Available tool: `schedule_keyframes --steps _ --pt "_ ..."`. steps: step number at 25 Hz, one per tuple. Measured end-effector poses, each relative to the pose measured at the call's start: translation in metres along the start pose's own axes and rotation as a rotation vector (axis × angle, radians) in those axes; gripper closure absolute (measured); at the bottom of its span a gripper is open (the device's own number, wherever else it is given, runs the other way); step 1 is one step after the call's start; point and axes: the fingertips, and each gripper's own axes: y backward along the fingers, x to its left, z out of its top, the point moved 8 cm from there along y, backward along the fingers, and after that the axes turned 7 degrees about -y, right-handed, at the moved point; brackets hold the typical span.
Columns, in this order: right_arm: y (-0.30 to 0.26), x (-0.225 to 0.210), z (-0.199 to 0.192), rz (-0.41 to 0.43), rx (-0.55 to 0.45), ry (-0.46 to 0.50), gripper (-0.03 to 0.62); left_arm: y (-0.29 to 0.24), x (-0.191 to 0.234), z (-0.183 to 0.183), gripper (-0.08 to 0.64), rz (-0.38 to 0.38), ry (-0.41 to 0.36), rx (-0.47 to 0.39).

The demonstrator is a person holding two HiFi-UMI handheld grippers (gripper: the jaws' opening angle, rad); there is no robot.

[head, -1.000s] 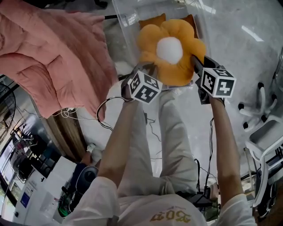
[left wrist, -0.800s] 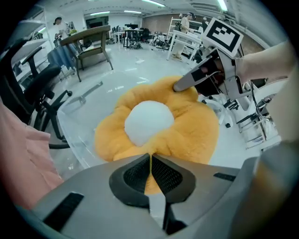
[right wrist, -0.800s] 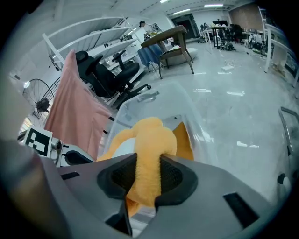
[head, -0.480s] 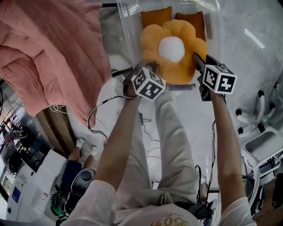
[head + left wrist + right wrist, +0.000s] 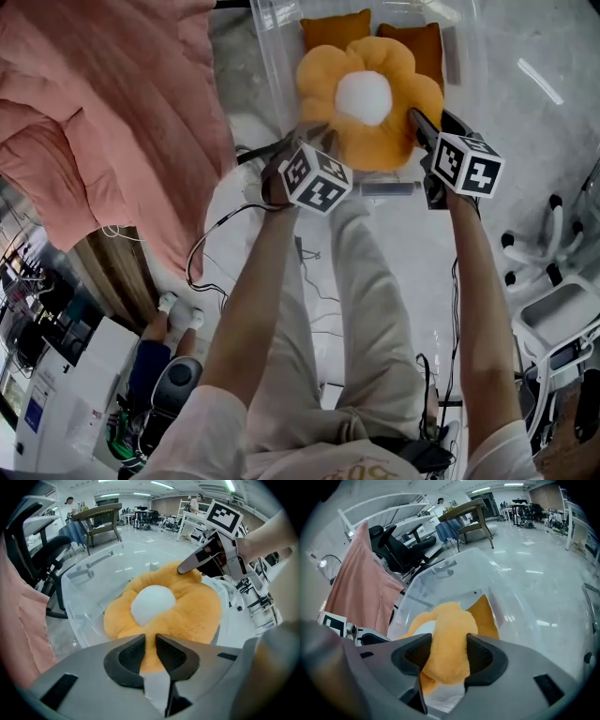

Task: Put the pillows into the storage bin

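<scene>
Pinching pillow edge tight in left gripper jaws above bin; clasping a petal in right gripper jaws, just widened.

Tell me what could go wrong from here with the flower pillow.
1. The jaws of the right gripper have just been opening around a petal while the left gripper pinches only a thin edge, so the flower pillow may swing and drop lopsided.
2. It hangs by the near rim of the storage bin and could snag or spill outside.

No legible text, yellow print on shirt cut off and unreadable, only square patterns on left marker cube, right marker cube
</scene>
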Motion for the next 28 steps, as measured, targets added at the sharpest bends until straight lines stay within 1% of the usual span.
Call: schedule_keyframes --steps 1,2,3,4,7,9,11,12,14,15,16,17,18,20,21,22,23,24,26,28 --pt "-0.001 -0.001 0.000 -0.001 0.011 0.004 0.349 -0.004 -0.002 -0.003 0.432 -0.026 0.006 0.007" --pt "-0.001 -0.002 0.000 -0.004 0.018 0.008 0.350 -0.008 -0.004 -0.006 0.320 -0.057 0.018 0.016" --pt "0.000 -0.003 0.000 -0.009 0.021 0.015 0.353 -0.011 -0.005 -0.009 0.239 -0.084 0.034 0.025" --pt "0.001 -0.004 -0.001 -0.019 0.025 0.028 0.354 -0.011 -0.005 -0.011 0.208 -0.098 0.048 0.030" --pt "0.003 -0.005 -0.005 -0.046 0.041 0.065 0.354 -0.008 -0.006 -0.015 0.207 -0.101 0.062 0.029" --pt "0.007 -0.006 -0.007 -0.047 0.037 0.055 0.357 -0.005 -0.008 -0.013 0.213 -0.103 0.074 0.011" --pt "0.012 -0.003 -0.009 -0.037 0.035 0.039 0.364 0.001 -0.007 -0.008 0.227 -0.110 0.121 -0.031" --pt "0.013 0.001 -0.010 -0.028 0.039 0.034 0.364 0.005 -0.004 -0.005 0.230 -0.113 0.167 -0.060" --pt "0.017 0.010 -0.012 -0.005 0.043 0.034 0.364 0.014 0.005 0.001 0.243 -0.115 0.295 -0.127" --pt "0.020 0.015 -0.012 0.006 0.043 0.038 0.364 0.020 0.009 0.004 0.259 -0.113 0.362 -0.159" --pt "0.024 0.020 -0.013 0.015 0.040 0.044 0.366 0.027 0.013 0.008 0.289 -0.108 0.420 -0.191" --pt "0.029 0.025 -0.014 0.023 0.035 0.049 0.373 0.034 0.016 0.012 0.315 -0.101 0.462 -0.222" --pt "0.035 0.030 -0.014 0.032 0.027 0.051 0.385 0.041 0.017 0.017 0.339 -0.094 0.487 -0.249" --pt "0.048 0.040 -0.013 0.056 0.000 0.039 0.419 0.057 0.018 0.027 0.418 -0.076 0.488 -0.293" --pt "0.055 0.044 -0.011 0.074 -0.018 0.022 0.446 0.066 0.018 0.031 0.476 -0.061 0.473 -0.313" --pt "0.062 0.048 -0.010 0.096 -0.037 -0.007 0.491 0.074 0.018 0.036 0.509 -0.044 0.458 -0.336" --pt "0.070 0.052 -0.009 0.122 -0.056 -0.046 0.567 0.084 0.017 0.040 0.509 -0.029 0.449 -0.362" --pt "0.078 0.055 -0.008 0.150 -0.072 -0.089 0.578 0.094 0.016 0.044 0.516 -0.020 0.448 -0.387" --pt "0.094 0.061 -0.004 0.200 -0.095 -0.154 0.579 0.115 0.015 0.052 0.531 -0.014 0.442 -0.428" --pt "0.112 0.069 0.001 0.252 -0.129 -0.166 0.578 0.137 0.011 0.059 0.545 -0.025 0.414 -0.458"
